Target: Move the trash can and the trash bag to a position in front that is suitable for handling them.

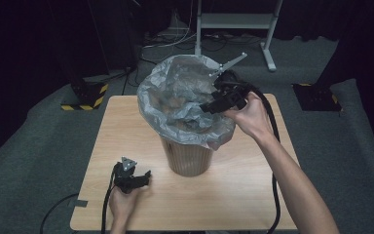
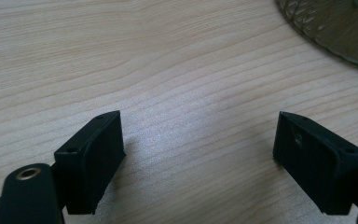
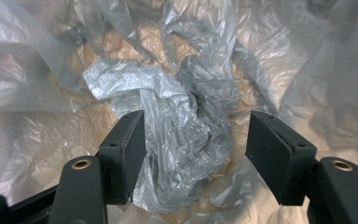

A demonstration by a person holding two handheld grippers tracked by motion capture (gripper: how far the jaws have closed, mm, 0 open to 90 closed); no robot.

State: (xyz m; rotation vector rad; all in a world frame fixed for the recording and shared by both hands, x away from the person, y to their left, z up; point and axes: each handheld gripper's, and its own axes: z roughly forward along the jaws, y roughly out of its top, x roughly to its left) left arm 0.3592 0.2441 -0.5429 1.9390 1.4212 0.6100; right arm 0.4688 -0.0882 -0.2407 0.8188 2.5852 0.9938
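Note:
A ribbed tan bin (image 1: pixel 189 158) stands in the middle of the wooden table (image 1: pixel 121 131), lined with a crinkled grey plastic bag (image 1: pixel 175 92) that spills over its rim. My right gripper (image 1: pixel 207 106) reaches into the bin's mouth from the right. In the right gripper view its jaws (image 3: pixel 196 154) stand open, and a crumpled fold of the bag (image 3: pixel 177 93) lies loose between them. My left gripper (image 1: pixel 147 175) rests low over the table's front left, apart from the bin. Its jaws (image 2: pixel 198 158) are open over bare wood, with the bin's base (image 2: pixel 335 28) at the upper right.
Grey carpet surrounds the table. A white metal stand (image 1: pixel 233 22) and loose cables lie behind it. A yellow-and-black striped foot (image 1: pixel 85 100) sits at the back left. Black cables trail from both grippers over the table's front edge.

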